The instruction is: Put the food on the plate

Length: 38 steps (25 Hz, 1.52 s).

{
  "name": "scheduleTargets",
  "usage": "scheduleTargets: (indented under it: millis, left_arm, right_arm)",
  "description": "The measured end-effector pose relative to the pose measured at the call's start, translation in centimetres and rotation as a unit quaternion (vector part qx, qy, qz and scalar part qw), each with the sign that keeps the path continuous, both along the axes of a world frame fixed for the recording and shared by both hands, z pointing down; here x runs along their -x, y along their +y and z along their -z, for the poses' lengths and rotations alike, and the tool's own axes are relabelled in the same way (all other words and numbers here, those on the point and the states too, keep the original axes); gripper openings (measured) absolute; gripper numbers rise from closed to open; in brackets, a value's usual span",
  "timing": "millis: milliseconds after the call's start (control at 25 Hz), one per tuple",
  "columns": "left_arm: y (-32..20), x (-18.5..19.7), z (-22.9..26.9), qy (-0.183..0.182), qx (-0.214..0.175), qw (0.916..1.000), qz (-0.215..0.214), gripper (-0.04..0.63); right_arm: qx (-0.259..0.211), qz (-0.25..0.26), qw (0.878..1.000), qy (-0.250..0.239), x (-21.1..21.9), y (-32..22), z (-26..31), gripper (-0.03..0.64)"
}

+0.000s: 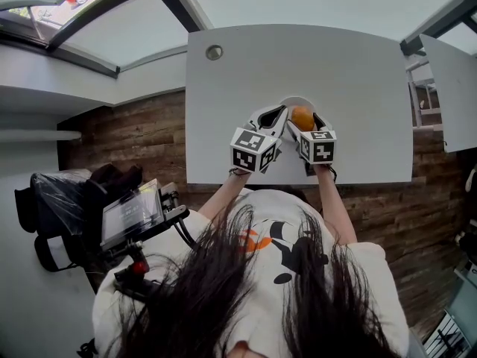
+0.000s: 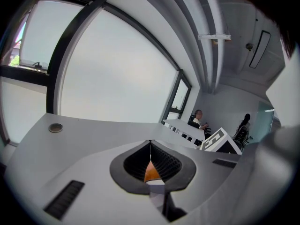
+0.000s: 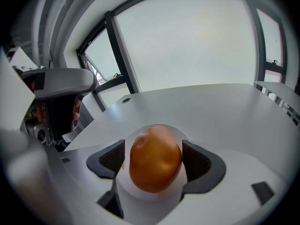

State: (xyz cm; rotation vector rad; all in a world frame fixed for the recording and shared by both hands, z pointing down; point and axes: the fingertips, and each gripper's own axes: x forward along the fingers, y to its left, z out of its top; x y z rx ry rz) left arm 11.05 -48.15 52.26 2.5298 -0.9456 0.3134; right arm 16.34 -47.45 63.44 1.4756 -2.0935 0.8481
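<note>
- A white table [image 1: 358,73] is seen from above, with a person leaning over the middle of its near edge and holding a gripper in each hand.
- A white plate [image 1: 297,101] sits near the table's near edge, directly ahead of the person.
- The food [image 1: 302,117], a smooth, rounded orange-brown piece, is over the plate. Whether it rests on the plate cannot be told.
- The right gripper [image 1: 304,120] has its jaws part-way open around the food, with one dark ribbed pad at each flank. The right pad touches the food, and a thin white sliver shows at the left pad.
- The left gripper [image 1: 280,112] is just beside the right one, on the plate's left. Its jaws are closed tip to tip and hold nothing. A slice of the food shows through the gap behind the tips.
- Each gripper has a marker cube printed with black-and-white square patterns, the left cube [image 1: 253,149] and the right cube [image 1: 319,146].
- The person's white shirt [image 1: 283,248] has a black and orange print.
- A round metal grommet [image 1: 215,51] is set near the table's far left corner.
- Left of the person, a black stand holds a small screen [image 1: 133,213], and a black bag [image 1: 56,192] lies beyond it on the wood-plank floor [image 1: 134,136].
- A second white table [image 1: 456,88] stands off the right edge.
- In the left gripper view, people [image 2: 198,120] sit far off at another table.
</note>
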Motion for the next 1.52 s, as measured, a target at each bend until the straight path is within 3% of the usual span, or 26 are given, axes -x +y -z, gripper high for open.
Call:
scheduleTargets:
  millis: [480,840,1000,1040,1240,1320,1520]
  left_arm:
    - [0.1,0.9,-0.3,0.0,0.003,1.0,0.009,0.006]
    - [0.2,0.8,1.7,0.013,-0.006,0.9999,0.01,0.006]
    - [3.0,0.0,2.8,0.015,-0.014,0.9998,0.008,0.006]
    - [4.3,-0.3,3.1,0.015,-0.019,0.9997,0.007,0.006]
    - [9.4,-1.1,3.8,0.01,-0.034,0.9993,0.013,0.006]
    - [10.5,-0.8,4.0,0.011,-0.035,0.9991,0.021,0.006]
    - [14.5,-1.6,3.8,0.011,-0.036,0.9983,0.044,0.006]
  right_arm:
    - [-0.056,-0.041,0.997,-0.042,-0.6,-0.8,4.5,0.364]
    - [-0.09,-0.036,0.993,-0.074,0.1,-0.5,8.1,0.362]
    - [-0.103,-0.036,0.99,-0.09,0.0,2.2,9.8,0.355]
    - [-0.111,-0.04,0.988,-0.097,-0.3,3.5,10.3,0.283]
    - [-0.13,-0.041,0.982,-0.132,-0.9,8.6,11.9,0.264]
    - [-0.139,-0.047,0.98,-0.134,-1.0,9.7,12.6,0.191]
    - [-0.15,-0.045,0.977,-0.148,-2.2,13.8,13.3,0.124]
